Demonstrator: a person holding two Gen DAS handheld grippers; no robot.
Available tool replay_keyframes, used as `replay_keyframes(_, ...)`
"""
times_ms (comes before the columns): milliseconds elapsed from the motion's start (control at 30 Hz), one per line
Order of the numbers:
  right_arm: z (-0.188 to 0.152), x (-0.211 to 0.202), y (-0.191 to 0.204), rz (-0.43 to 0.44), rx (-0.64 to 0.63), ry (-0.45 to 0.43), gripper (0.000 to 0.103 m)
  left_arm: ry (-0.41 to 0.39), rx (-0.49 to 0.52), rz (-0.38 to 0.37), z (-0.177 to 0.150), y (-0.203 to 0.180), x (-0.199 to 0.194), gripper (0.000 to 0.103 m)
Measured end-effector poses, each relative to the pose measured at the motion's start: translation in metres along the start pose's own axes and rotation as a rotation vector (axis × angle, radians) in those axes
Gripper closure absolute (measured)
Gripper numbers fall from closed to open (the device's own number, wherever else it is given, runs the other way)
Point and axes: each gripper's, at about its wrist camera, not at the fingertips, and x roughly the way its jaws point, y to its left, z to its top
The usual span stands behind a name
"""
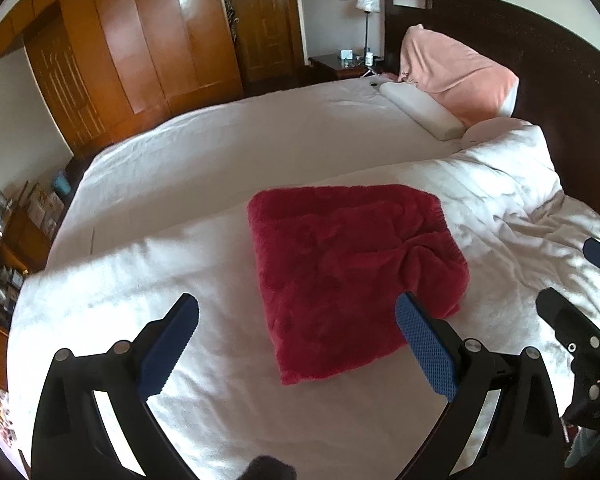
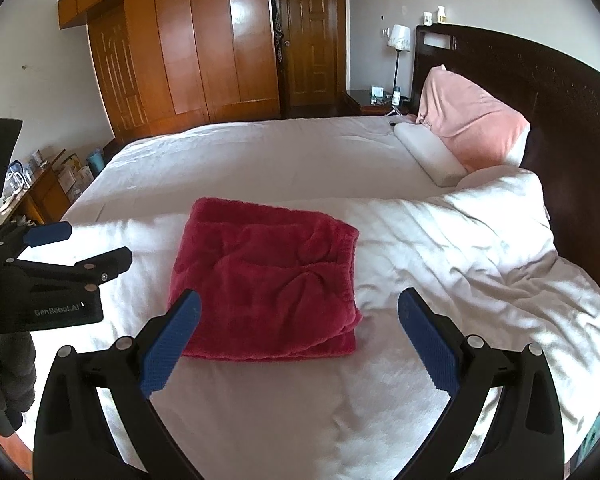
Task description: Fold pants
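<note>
We see the red pants [image 1: 352, 276] folded into a thick, roughly square bundle, lying on the white duvet [image 1: 180, 288] that covers the near part of the bed [image 1: 228, 148]. We take the pants as our landmark. Their gathered waistband edge faces the dark headboard [image 2: 540, 92]; the stacked fold edges face us.

The left gripper [image 1: 296, 320] hangs just on the near side of the pants, released, its jaws spread wide with nothing between them. Its right blue pad overlaps the near corner of the pants in the left wrist view; we cannot tell whether it touches the fabric.

The right gripper [image 2: 300, 312] is also released, jaws wide apart and holding nothing. It sits on the near side of the pants, its left pad in front of their near edge, its right pad over bare duvet beside them.

Beyond the pants, toward the headboard, a pink pillow [image 2: 472, 124] leans upright with a white pillow [image 2: 428, 156] lying in front of it. Farther off stands a wooden wardrobe [image 2: 188, 48].
</note>
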Motion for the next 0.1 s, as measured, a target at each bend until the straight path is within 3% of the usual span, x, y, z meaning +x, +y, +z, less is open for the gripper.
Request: replay_keyframes(100,-0.009,0.010,0.001,0.006,0.029,0.041,0.003,0.043,-0.010,0.003,-0.019,0.016,0.017,0.005)
